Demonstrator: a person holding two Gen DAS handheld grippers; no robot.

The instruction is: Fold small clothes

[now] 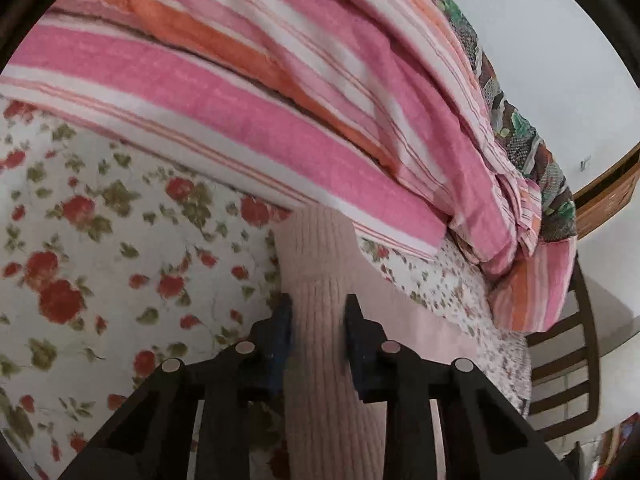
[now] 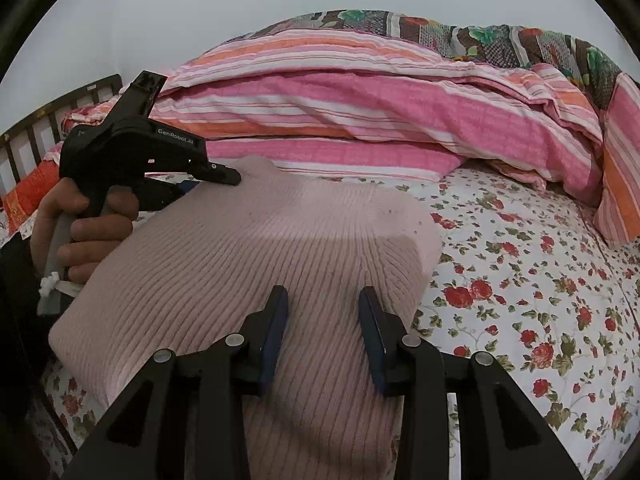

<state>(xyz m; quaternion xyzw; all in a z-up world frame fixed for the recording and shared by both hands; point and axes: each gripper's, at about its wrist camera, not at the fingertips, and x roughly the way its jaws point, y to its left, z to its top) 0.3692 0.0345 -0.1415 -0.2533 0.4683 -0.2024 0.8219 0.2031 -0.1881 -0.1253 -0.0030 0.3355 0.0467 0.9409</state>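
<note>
A pale pink ribbed knit garment (image 2: 240,248) lies folded on the floral bedsheet (image 2: 520,280). My right gripper (image 2: 323,296) is at its near edge, shut on a raised ridge of the knit that bulges between the blue pads. My left gripper (image 2: 218,181), held by a hand (image 2: 92,232), grips the far left corner of the garment. In the left wrist view the same knit (image 1: 316,248) runs as a narrow band between the fingers of the left gripper (image 1: 318,304), which press on it from both sides.
A pink, orange and white striped quilt (image 2: 360,120) is heaped along the back of the bed, with a patchwork cover (image 2: 480,40) behind it. A dark slatted headboard (image 2: 24,140) stands at the left. A wooden chair (image 1: 568,360) stands beside the bed.
</note>
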